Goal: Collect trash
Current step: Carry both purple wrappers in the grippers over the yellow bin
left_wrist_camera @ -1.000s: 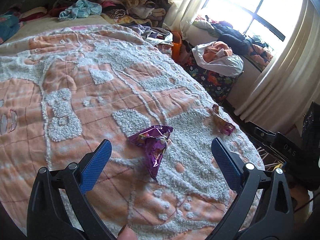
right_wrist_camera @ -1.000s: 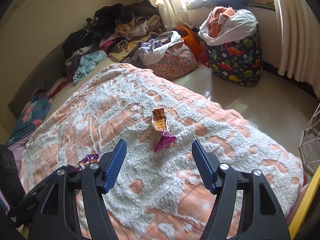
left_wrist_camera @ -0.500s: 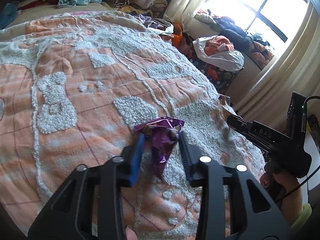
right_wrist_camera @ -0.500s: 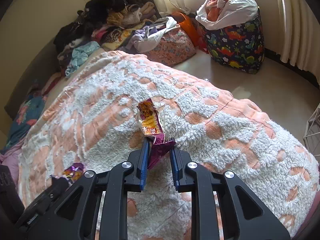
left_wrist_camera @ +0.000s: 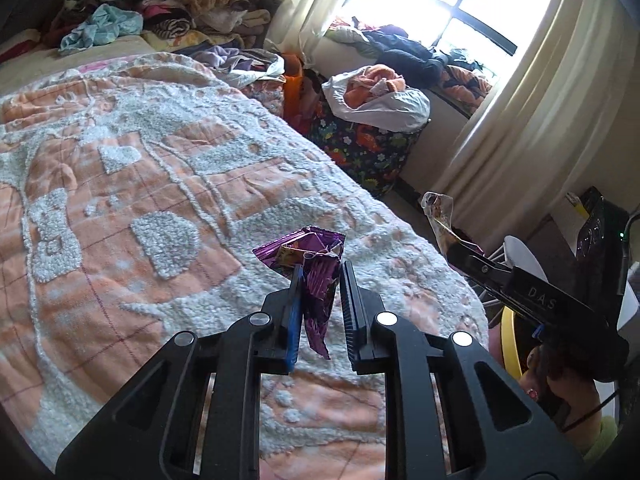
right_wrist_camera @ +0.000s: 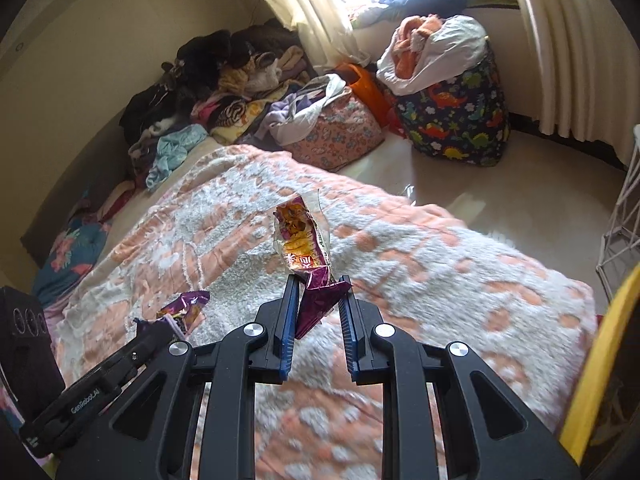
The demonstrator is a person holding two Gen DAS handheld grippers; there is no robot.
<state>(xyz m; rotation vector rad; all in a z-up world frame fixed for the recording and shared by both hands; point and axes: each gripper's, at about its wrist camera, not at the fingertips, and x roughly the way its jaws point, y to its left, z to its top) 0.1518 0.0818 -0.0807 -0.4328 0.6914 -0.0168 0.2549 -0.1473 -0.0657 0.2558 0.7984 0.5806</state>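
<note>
My left gripper is shut on a crumpled purple foil wrapper and holds it above the orange and white bedspread. My right gripper is shut on the purple end of an orange and purple snack wrapper, lifted off the bedspread. The snack wrapper also shows in the left wrist view, held by the right gripper. The purple wrapper also shows in the right wrist view, at the left gripper's tip.
Piles of clothes lie at the far end of the bed. A dinosaur-print laundry bag and a floral bag stand on the floor by the curtains. A yellow rim and a white wire rack are at right.
Both grippers went from open to shut on their wrappers, then lifted them off the bedspread.
</note>
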